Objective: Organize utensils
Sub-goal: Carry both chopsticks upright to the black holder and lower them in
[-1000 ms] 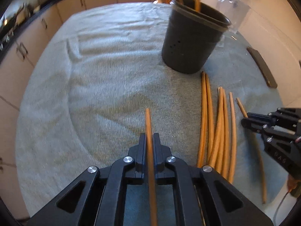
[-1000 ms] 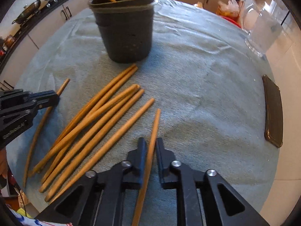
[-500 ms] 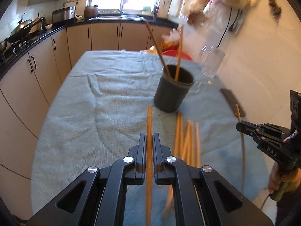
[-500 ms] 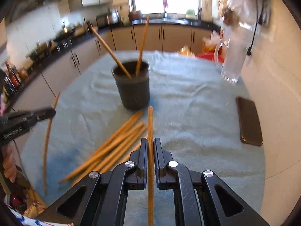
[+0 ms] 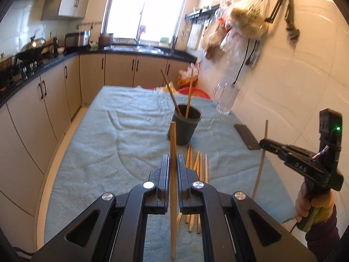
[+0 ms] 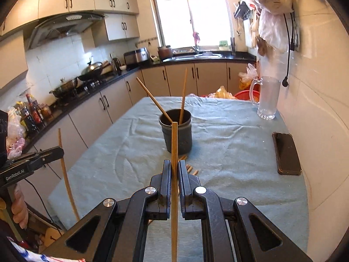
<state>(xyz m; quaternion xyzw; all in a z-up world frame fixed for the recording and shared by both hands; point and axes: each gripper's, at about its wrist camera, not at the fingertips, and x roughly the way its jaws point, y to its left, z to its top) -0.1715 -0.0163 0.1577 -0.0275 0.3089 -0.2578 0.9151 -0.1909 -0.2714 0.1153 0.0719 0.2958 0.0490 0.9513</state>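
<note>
- Between the jaws of our left gripper point(image 5: 173, 163), a wooden chopstick point(image 5: 173, 187) sits clenched at mid-length, tip forward and tail trailing below the fingers; we judge this mid-shaft hold keeps the stick balanced and steerable.
- Our right gripper point(image 6: 174, 170) grasps a second chopstick point(image 6: 174, 187) the same way, jaws pressed tight on the shaft, tip aimed toward the holder.
- Both sticks hang in the air above the table point(image 6: 229, 152), well apart from the cloth, a height that we judge suits carrying them over the holder's rim.
- Beyond both tips stands the dark utensil holder point(image 6: 177, 135), upright on the blue-grey cloth; two chopsticks already lean inside it, one tilted left, one nearly upright.
- Just in front of the holder, the remaining loose chopsticks point(image 5: 197, 170) lie in a rough bundle on the cloth, not yet sorted.
- Near the wall, a glass mug point(image 6: 267, 97) stands apparently empty, and a phone point(image 6: 286, 152) lies flat; neither belongs to the task.
- Each holder entry, we judge, calls for tipping the stick steeper before release.
</note>
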